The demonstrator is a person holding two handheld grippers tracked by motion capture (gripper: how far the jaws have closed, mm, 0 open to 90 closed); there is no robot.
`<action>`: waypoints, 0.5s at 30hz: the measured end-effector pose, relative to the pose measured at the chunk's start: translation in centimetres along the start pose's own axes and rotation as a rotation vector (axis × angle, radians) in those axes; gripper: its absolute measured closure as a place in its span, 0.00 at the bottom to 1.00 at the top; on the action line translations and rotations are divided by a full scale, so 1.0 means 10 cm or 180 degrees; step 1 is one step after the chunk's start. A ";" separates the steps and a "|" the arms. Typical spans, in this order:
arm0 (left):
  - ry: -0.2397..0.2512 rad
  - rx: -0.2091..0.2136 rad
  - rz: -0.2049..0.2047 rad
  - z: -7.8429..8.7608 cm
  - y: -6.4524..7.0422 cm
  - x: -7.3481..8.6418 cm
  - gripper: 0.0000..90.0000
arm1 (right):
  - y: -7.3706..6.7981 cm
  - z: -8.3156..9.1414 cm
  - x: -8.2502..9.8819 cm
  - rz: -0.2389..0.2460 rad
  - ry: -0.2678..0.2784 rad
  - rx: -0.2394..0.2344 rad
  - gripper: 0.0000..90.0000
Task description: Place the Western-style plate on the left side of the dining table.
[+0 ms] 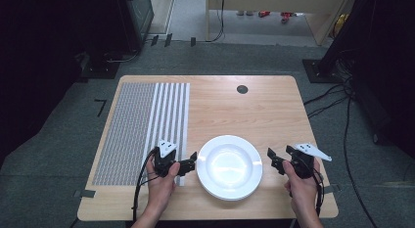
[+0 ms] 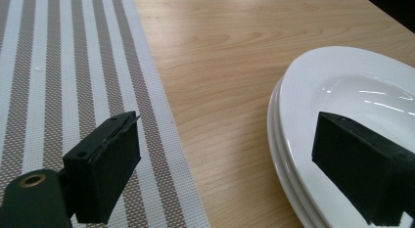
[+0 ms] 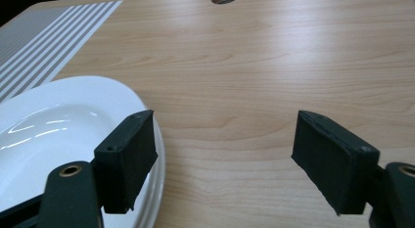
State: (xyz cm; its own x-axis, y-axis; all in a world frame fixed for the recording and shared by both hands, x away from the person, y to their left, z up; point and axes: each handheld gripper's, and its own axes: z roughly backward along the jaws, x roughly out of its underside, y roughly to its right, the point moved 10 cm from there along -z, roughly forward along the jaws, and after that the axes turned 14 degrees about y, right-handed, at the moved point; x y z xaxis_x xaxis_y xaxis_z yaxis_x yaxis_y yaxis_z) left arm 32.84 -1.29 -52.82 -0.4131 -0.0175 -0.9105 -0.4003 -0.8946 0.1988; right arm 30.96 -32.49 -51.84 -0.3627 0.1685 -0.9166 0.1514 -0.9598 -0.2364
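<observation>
Plates (image 1: 229, 167) lie stacked near the front edge of the wooden counter (image 1: 254, 105), at least 2 of them by the rims seen in the left gripper view. The left gripper (image 1: 192, 160) is just beside the stack's left rim, and 1 of its fingers (image 2: 364, 171) seems to hang over that rim. The right gripper (image 1: 273, 159) stands a little apart from the right rim. Both have their fingers wide apart and hold nothing. A striped placemat (image 1: 142, 130) lies left of the stack. I judge the left hand nearer for a lift.
</observation>
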 end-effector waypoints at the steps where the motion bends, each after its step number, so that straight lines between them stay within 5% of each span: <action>1: 0.0001 0.0012 0.0001 0.00 0.02 0.01 0.12 | -0.01 0.00 0.01 -0.0005 -0.0006 -0.0023 0.28; 9: -0.0022 0.0181 -0.0017 -0.01 0.18 0.10 0.12 | -0.13 0.04 0.13 -0.0045 -0.0020 -0.0213 0.35; 15: -0.0144 0.0285 -0.0074 -0.02 0.31 0.22 0.15 | -0.19 0.03 0.23 -0.0074 -0.0052 -0.0180 0.46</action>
State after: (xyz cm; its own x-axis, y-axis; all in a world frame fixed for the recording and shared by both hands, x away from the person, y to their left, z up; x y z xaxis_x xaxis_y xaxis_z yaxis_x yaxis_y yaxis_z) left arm 30.88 -4.22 -54.25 -0.4385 0.0249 -0.8984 -0.4810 -0.8509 0.2112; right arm 29.58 -30.35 -53.37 -0.3817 0.1865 -0.9053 0.1944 -0.9413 -0.2759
